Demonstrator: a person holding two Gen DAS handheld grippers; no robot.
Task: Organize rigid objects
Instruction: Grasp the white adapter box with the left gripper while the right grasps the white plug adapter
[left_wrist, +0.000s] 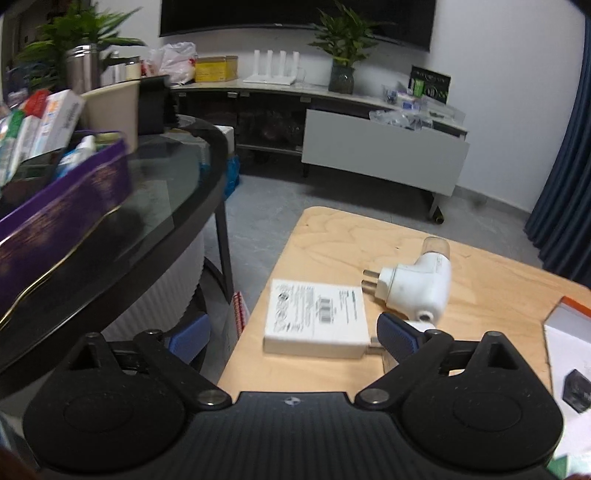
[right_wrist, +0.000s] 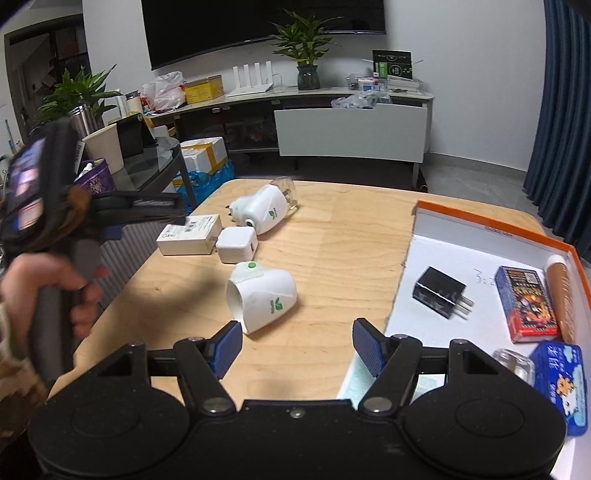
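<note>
The left gripper (left_wrist: 291, 338) hung with jaws spread wide and empty over the flat white plastic charger (left_wrist: 317, 319) near the surface's left edge. It looked light, stiff and smooth, best pinched across its long sides. The right gripper (right_wrist: 297, 341) was released too.

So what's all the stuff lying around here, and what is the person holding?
wooden table: 1, light wood, centre
flat adapter: 1, white, table's left edge
cube charger: 1, white, beside the flat adapter
plug-in devices: 2, white, mid-table
tray: 1, orange-rimmed, right
black charger: 1, in tray
red box: 1, in tray
blue box: 1, in tray
left gripper: black, open
right gripper: black, open
hand: 1, on left gripper's handle
</note>
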